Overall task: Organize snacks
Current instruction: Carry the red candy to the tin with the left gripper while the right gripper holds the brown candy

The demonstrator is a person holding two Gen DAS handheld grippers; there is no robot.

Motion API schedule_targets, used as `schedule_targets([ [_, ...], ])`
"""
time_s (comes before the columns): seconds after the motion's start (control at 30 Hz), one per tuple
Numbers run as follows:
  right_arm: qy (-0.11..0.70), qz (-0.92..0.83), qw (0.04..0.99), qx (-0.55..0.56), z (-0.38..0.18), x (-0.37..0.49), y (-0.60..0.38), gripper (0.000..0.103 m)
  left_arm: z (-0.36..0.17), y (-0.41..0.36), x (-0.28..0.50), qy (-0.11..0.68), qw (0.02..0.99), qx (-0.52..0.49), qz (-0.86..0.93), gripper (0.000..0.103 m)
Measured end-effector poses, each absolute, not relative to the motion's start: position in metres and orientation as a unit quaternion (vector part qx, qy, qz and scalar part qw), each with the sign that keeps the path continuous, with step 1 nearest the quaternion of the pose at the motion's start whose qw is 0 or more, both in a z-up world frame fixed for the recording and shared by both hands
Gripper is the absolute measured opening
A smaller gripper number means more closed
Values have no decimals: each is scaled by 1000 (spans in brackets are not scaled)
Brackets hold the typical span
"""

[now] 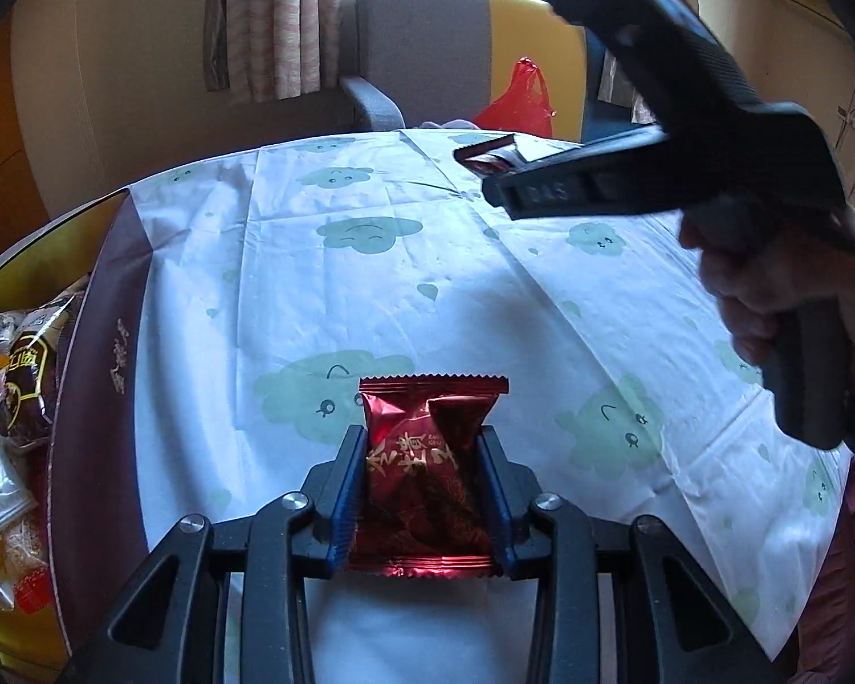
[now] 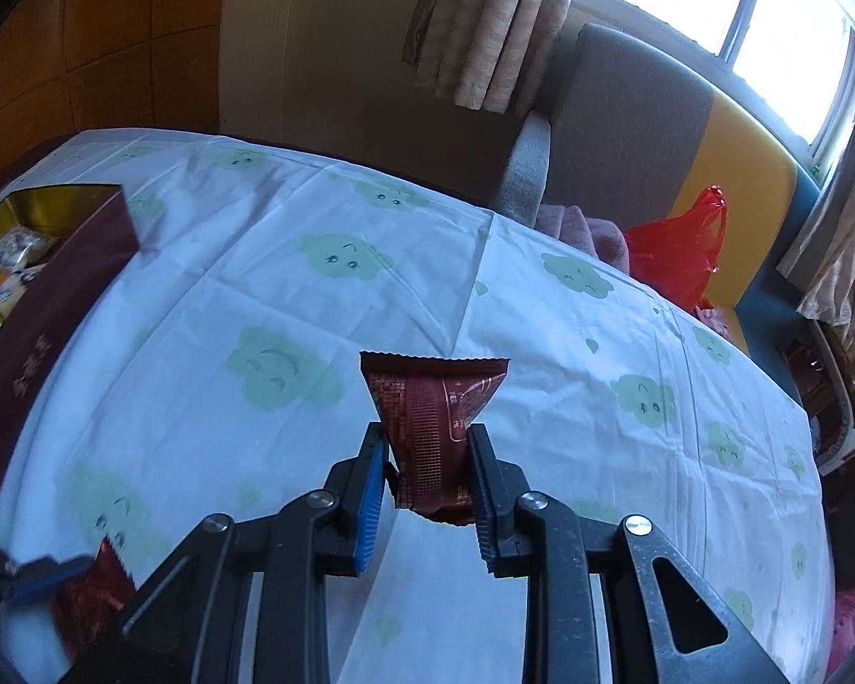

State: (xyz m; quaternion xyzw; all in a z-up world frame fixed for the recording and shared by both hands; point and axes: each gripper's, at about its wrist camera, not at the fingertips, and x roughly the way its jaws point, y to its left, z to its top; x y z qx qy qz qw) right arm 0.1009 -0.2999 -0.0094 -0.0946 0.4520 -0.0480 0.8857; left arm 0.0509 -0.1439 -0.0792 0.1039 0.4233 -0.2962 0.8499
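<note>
In the left wrist view my left gripper (image 1: 427, 456) is shut on a shiny red snack packet (image 1: 427, 427) with gold writing, held just above the white cloud-print tablecloth (image 1: 370, 285). My right gripper (image 1: 499, 174) hangs at the upper right with a person's hand (image 1: 769, 285) on its handle, and a second red packet (image 1: 487, 154) sticks out of its tip. In the right wrist view the right gripper (image 2: 424, 450) is shut on that packet (image 2: 427, 404), printed back side up. The left gripper (image 2: 45, 575) and its packet (image 2: 94, 587) show at the lower left.
A dark maroon box (image 1: 102, 342) with several wrapped snacks (image 1: 11, 399) inside stands at the table's left edge, also seen as the box (image 2: 28, 308). Behind the table are a grey and yellow armchair (image 1: 427, 57) with a red plastic bag (image 1: 518, 97), plus curtains and a window.
</note>
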Motion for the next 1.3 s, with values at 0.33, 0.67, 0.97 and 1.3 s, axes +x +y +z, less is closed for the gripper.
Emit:
schedule_targets([
  [0.33,460,-19,888,7,-11,36,-304,27,-55,-123,34,408,862,97,-285,37],
  [0.67,481,-1,870,112,-27,-15,-315,27,-32,-107,21,391,872,84,-282,37],
  [0.97,484,-5,871,81,-32,-21,-300,28,1,-62,24,369,899,48,-232,37],
  [1.3,481,-19,875,50,-34,-22,-291,28,15,5,32,357,924,27,-130,37],
])
